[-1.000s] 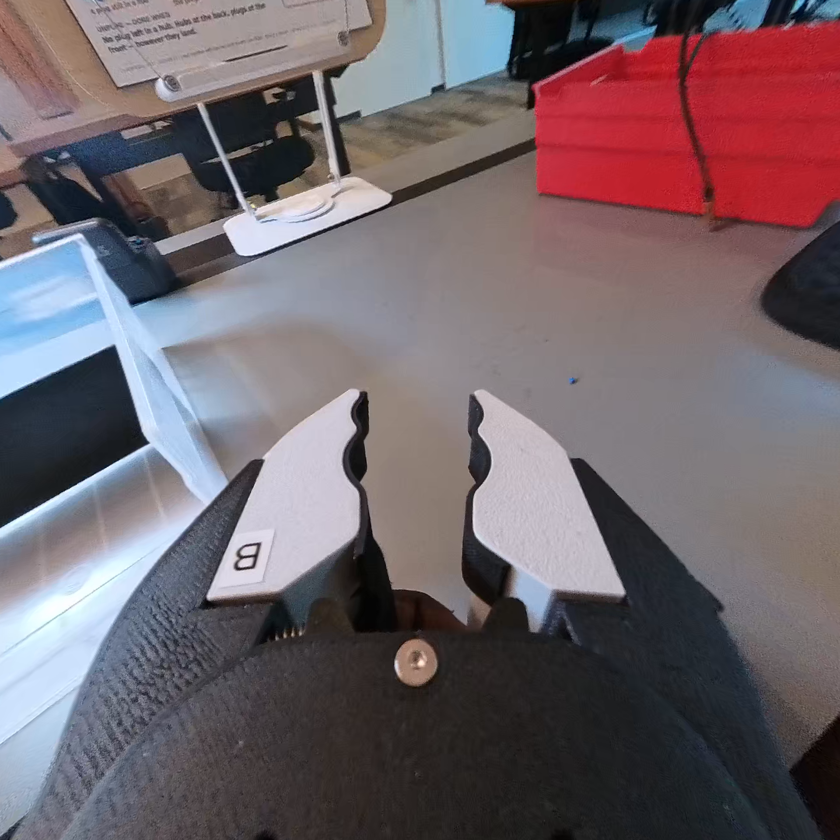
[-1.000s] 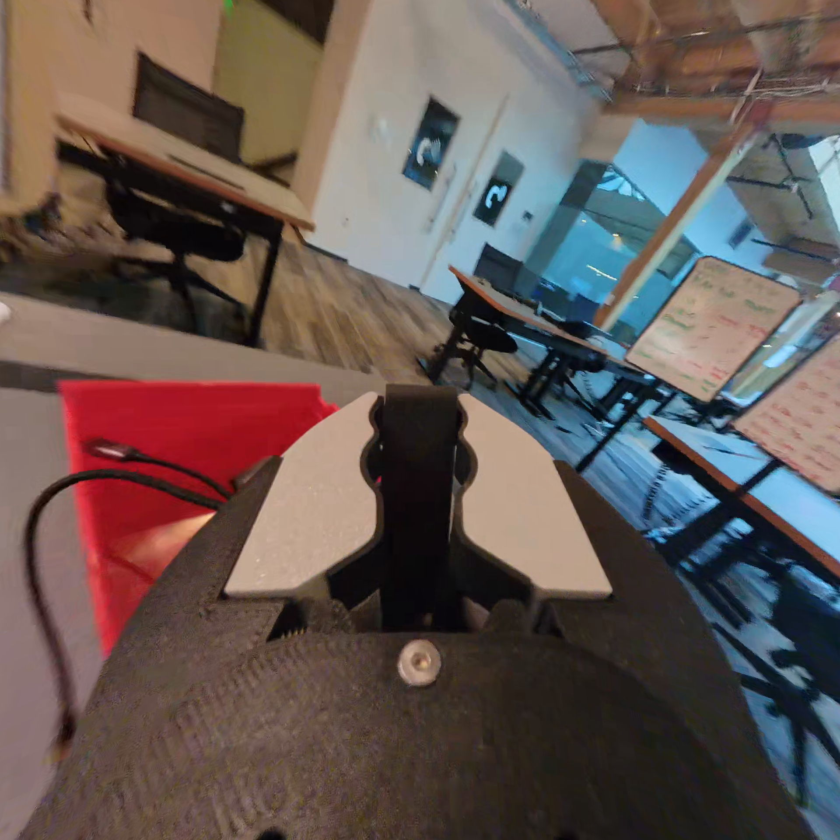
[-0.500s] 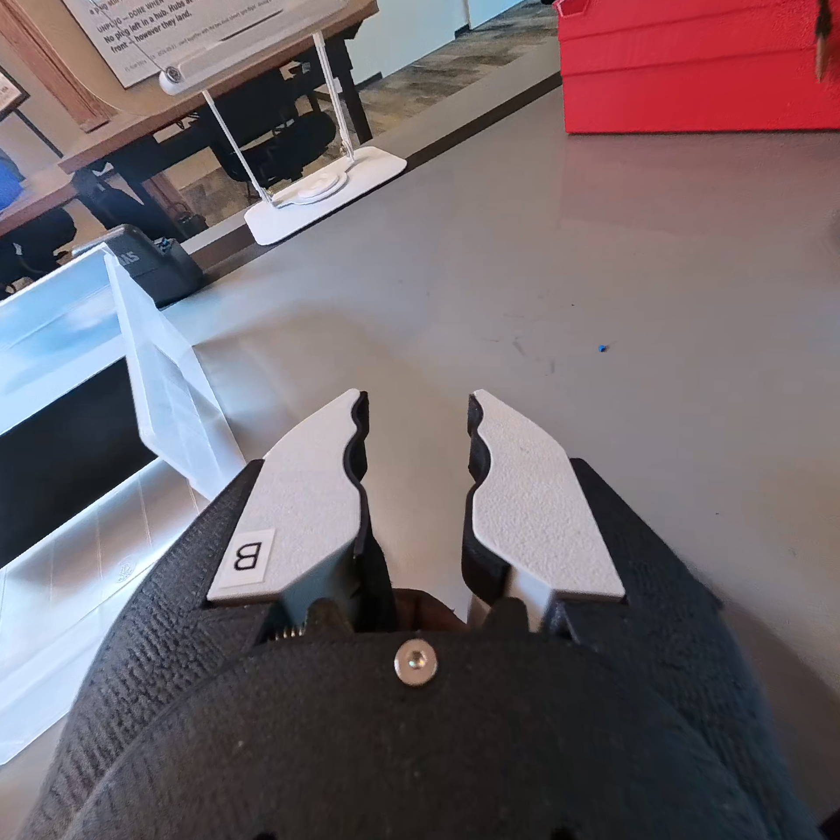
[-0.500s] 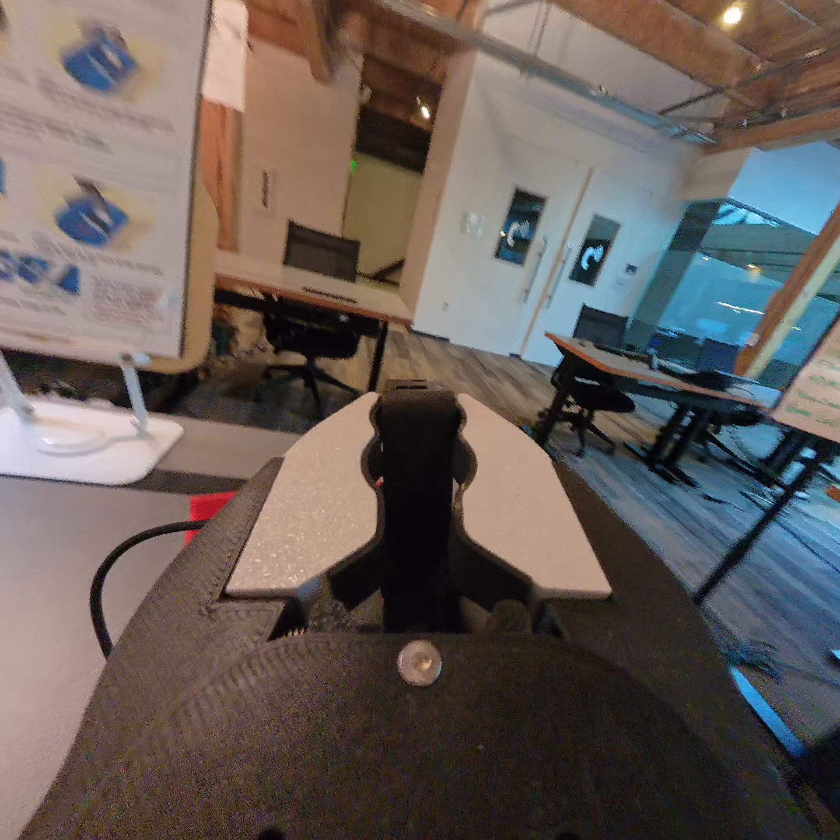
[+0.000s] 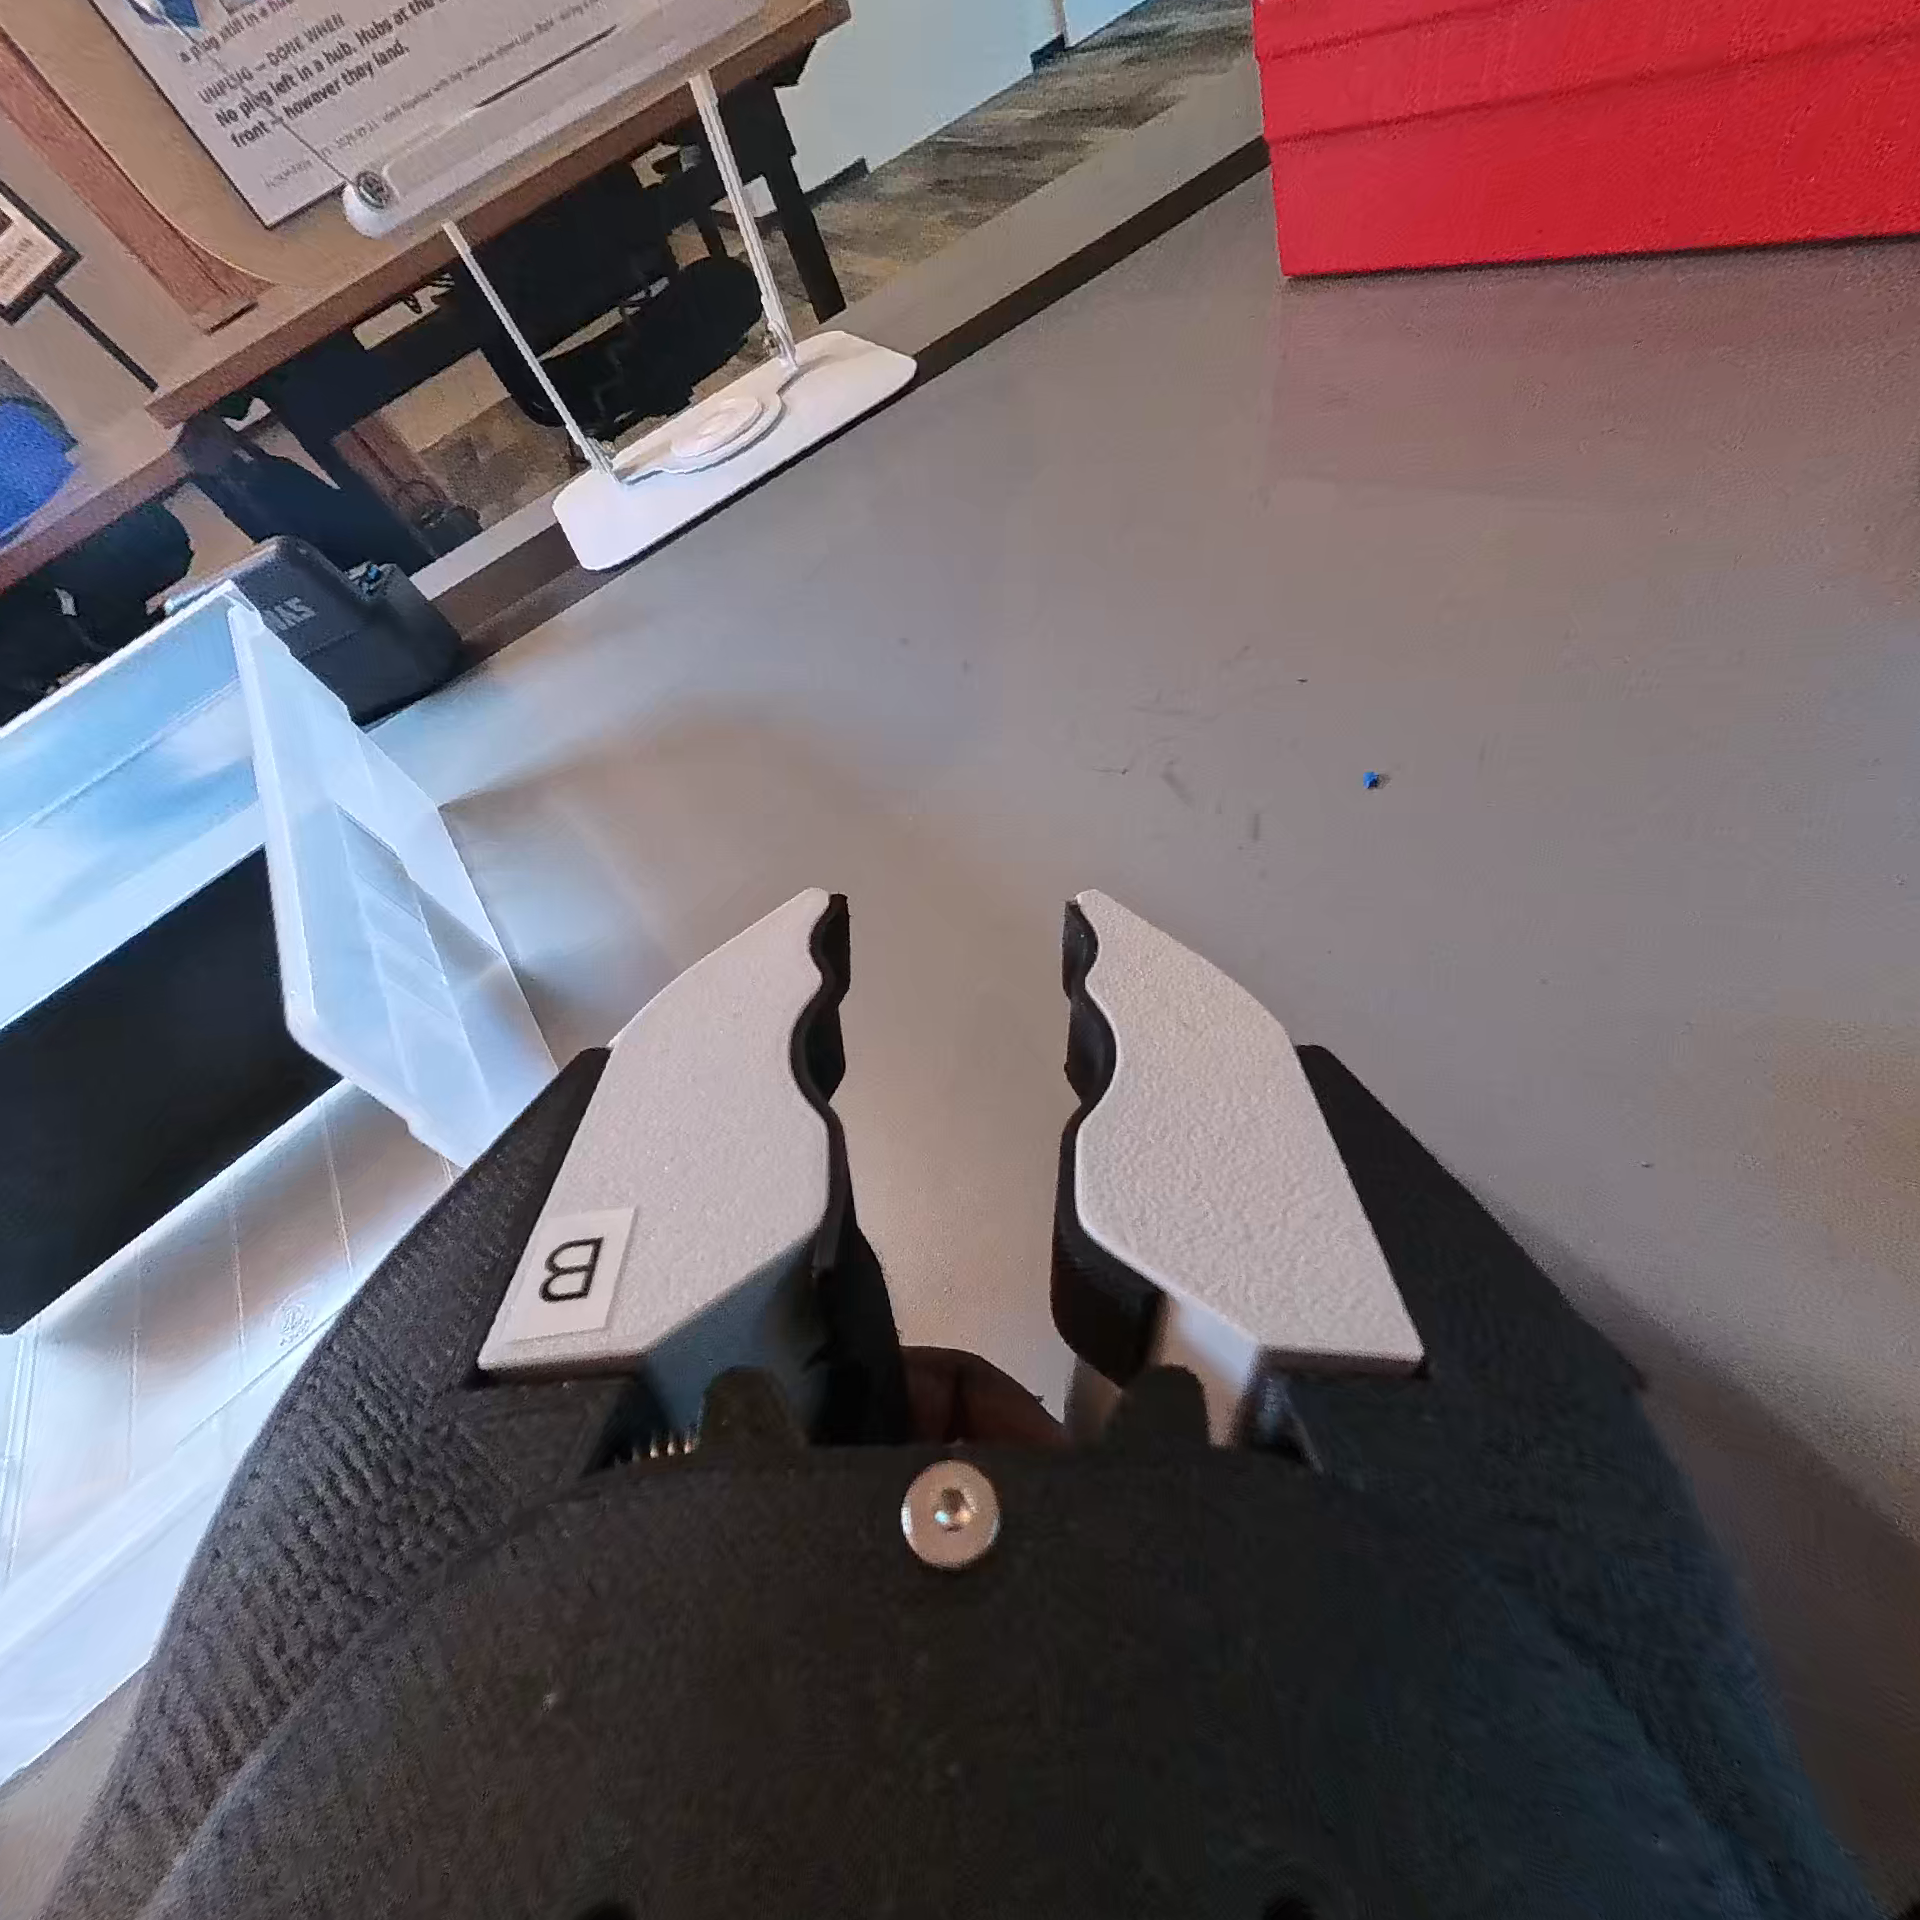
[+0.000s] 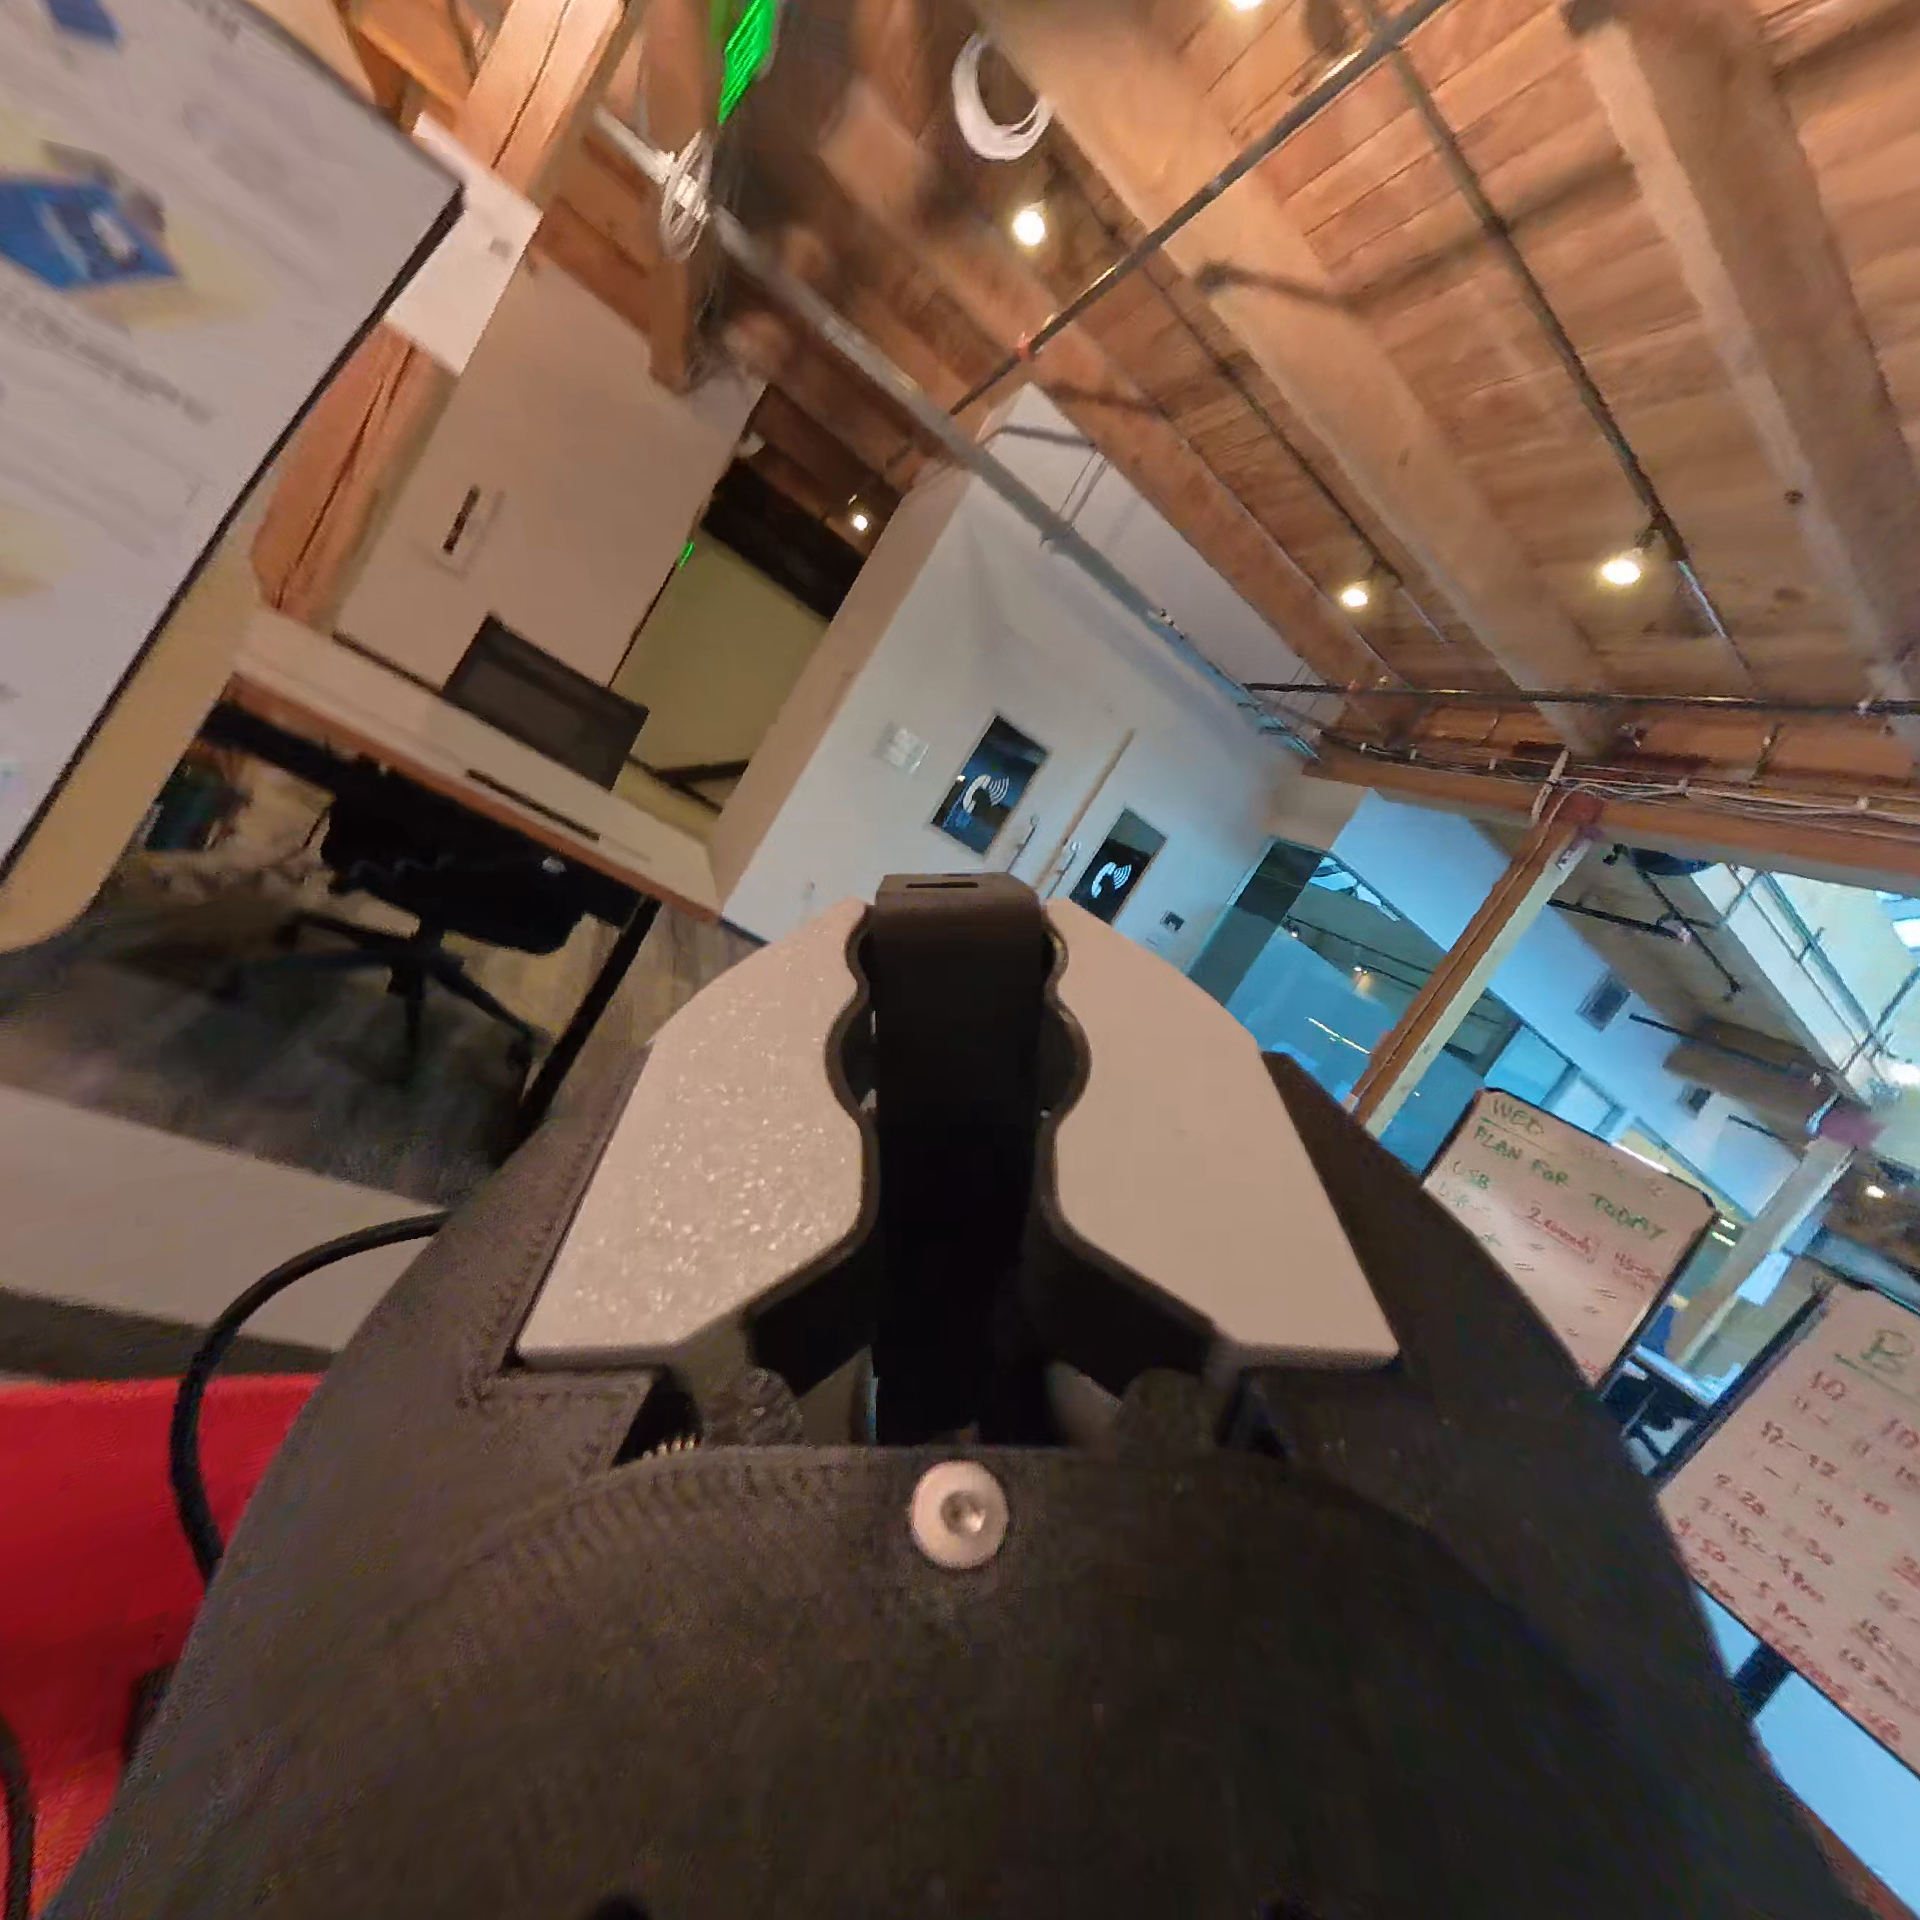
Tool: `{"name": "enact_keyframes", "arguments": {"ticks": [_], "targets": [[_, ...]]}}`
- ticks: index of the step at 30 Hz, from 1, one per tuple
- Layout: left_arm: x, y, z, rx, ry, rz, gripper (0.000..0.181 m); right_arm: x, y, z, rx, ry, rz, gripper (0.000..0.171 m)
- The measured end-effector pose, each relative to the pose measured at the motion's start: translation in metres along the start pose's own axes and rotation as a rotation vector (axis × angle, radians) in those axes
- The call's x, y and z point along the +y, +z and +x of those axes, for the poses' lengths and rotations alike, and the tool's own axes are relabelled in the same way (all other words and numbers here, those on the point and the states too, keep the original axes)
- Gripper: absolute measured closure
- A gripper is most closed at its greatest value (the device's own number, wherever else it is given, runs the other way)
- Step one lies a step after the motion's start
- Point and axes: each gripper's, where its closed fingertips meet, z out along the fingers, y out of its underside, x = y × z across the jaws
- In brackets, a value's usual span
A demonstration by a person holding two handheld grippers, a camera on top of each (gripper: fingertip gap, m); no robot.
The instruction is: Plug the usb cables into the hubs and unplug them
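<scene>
My left gripper (image 5: 956,914) is open and empty, low over the grey table (image 5: 1351,623), with nothing between its fingers. My right gripper (image 6: 956,920) is shut on a black USB hub (image 6: 956,1039), a flat black bar that sticks out past the fingertips with a slot in its end face. The gripper points up towards the ceiling. A black cable (image 6: 208,1351) curves away at the lower left of the right wrist view, over a red bin (image 6: 83,1507). No plug is in view.
The red bin (image 5: 1558,135) stands at the far right of the table. A clear plastic box (image 5: 364,935) lies open at the left, with a black device (image 5: 343,634) behind it. A white stand base (image 5: 727,447) holds an instruction board (image 6: 135,416) at the far edge. Some 60 cm of space lies between my two pairs of fingers. It is some 40 cm from my left tips to the black device (image 5: 343,634).
My right gripper has tilted upward with the hub, from the room to the ceiling. My left gripper has drifted a little over the table and stays open.
</scene>
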Motion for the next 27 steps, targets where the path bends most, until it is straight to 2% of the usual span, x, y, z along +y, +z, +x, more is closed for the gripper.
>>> {"name": "enact_keyframes", "arguments": {"ticks": [4,7,12,15,20,23,27], "targets": [[-0.001,0.000,0.002,-0.002,0.020,0.001,0.142,0.041,0.002,-0.056,-0.141,-0.032,-0.050,0.144],[-0.002,-0.001,0.001,-0.007,0.030,0.003,0.142,0.087,-0.001,-0.108,-0.309,0.029,-0.192,0.143],[-0.002,-0.001,-0.001,-0.011,0.021,0.005,0.143,0.175,-0.028,-0.181,-0.621,0.225,-0.675,0.143],[-0.002,-0.001,-0.002,-0.014,0.016,0.009,0.143,0.217,-0.050,-0.206,-0.715,0.233,-0.905,0.143],[-0.005,-0.002,-0.001,-0.006,-0.002,0.026,0.143,0.221,-0.045,-0.213,-0.703,0.312,-0.907,0.141],[-0.005,-0.002,-0.002,-0.005,-0.008,0.031,0.142,0.208,-0.041,-0.209,-0.697,0.350,-0.828,0.113],[-0.008,-0.003,-0.001,-0.002,-0.009,0.049,0.140,0.157,-0.038,-0.188,-0.648,0.478,-0.575,0.097]]}}
